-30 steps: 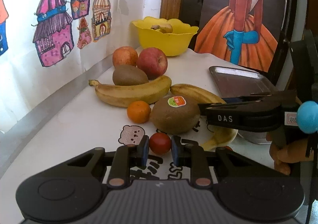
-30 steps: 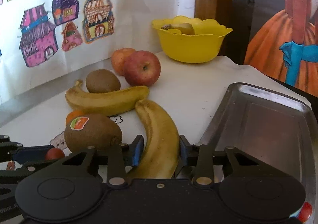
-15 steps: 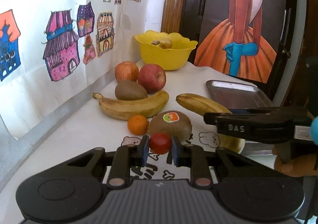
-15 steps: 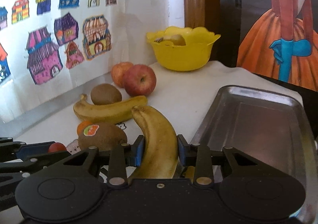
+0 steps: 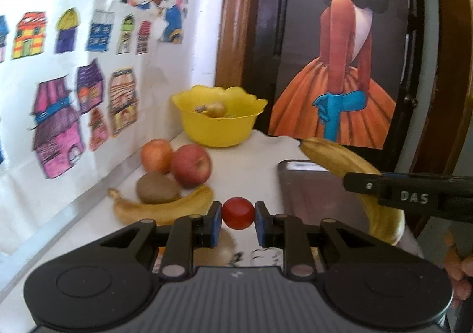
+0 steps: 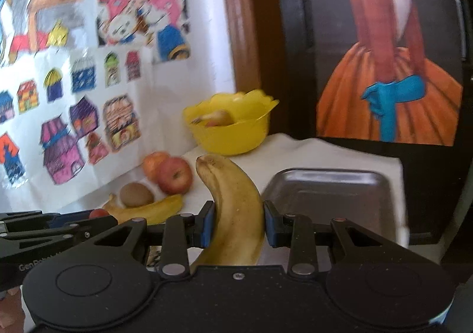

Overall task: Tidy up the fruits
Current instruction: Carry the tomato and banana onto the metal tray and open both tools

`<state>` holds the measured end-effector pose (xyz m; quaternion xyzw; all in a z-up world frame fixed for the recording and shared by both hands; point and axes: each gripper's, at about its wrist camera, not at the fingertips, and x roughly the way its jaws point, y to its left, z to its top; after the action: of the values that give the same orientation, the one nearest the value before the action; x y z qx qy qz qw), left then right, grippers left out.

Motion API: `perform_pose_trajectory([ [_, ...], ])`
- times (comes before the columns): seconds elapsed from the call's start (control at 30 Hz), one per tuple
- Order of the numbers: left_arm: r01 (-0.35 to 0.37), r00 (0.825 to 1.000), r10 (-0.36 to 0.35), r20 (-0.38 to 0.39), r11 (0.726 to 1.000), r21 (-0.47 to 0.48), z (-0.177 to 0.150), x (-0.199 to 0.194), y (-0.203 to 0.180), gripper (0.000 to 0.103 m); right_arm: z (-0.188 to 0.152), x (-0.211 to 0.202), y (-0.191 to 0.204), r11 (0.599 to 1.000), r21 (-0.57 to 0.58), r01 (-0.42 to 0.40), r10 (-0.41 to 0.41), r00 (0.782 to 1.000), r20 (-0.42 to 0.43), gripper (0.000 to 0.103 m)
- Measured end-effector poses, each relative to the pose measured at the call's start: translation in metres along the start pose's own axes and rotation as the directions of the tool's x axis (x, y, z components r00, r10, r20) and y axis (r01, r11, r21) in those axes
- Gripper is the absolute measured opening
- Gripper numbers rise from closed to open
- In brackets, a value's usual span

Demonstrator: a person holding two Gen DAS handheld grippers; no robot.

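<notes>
My left gripper (image 5: 238,220) is shut on a small red tomato (image 5: 238,217), held up off the table. My right gripper (image 6: 236,223) is shut on a spotted yellow banana (image 6: 235,214), lifted beside the steel tray (image 6: 325,194); the same banana (image 5: 340,161) shows at the right of the left wrist view. On the white table lie a second banana (image 5: 159,209), a kiwi (image 5: 158,187) and two apples (image 5: 190,164). A larger kiwi (image 5: 212,247) is mostly hidden behind my left fingers.
A yellow bowl (image 5: 218,126) with fruit inside stands at the back by the wall. Children's drawings (image 5: 59,114) cover the wall on the left. A dark door with a painted dancer (image 5: 340,81) is behind the table. The tray (image 5: 307,185) sits near the right table edge.
Both grippers rose from the table. The tomato came up in the left gripper and the banana in the right, which swung right toward the tray.
</notes>
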<state>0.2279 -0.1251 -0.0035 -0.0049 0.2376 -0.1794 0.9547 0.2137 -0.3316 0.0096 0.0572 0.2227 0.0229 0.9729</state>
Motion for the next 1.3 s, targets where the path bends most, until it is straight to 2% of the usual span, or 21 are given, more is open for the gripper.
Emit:
perform_pose_trajectory([
  [0.17, 0.033, 0.999, -0.033, 0.002, 0.999, 0.018, -0.001, 0.016, -0.028, 0.026, -0.001, -0.014, -0.039, 0.998, 0.029, 0.058, -0.058, 0.998, 0.016, 0.035],
  [0.4, 0.082, 0.996, -0.08, -0.036, 0.995, 0.061, -0.007, 0.044, -0.072, 0.026, -0.017, -0.016, -0.095, 0.991, 0.078, 0.107, -0.107, 0.994, -0.015, 0.035],
  [0.5, 0.092, 0.994, -0.087, -0.062, 0.993, 0.08, -0.013, 0.058, -0.088, 0.026, -0.025, -0.009, -0.113, 0.989, 0.097, 0.109, -0.106, 0.994, -0.036, 0.035],
  [0.6, 0.098, 0.992, -0.089, -0.089, 0.99, 0.104, -0.019, 0.069, -0.103, 0.026, -0.03, -0.004, -0.127, 0.989, 0.131, 0.074, -0.071, 0.997, -0.034, 0.035],
  [0.93, 0.099, 0.986, -0.078, -0.147, 0.985, 0.144, -0.03, 0.087, -0.119, 0.026, -0.019, 0.028, -0.131, 0.996, 0.087, 0.019, -0.017, 1.0, -0.024, 0.035],
  [1.3, 0.087, 0.978, -0.057, -0.202, 0.986, 0.144, -0.035, 0.1, -0.118, 0.026, -0.021, 0.057, -0.135, 0.993, 0.114, -0.011, 0.018, 0.998, -0.057, 0.036],
])
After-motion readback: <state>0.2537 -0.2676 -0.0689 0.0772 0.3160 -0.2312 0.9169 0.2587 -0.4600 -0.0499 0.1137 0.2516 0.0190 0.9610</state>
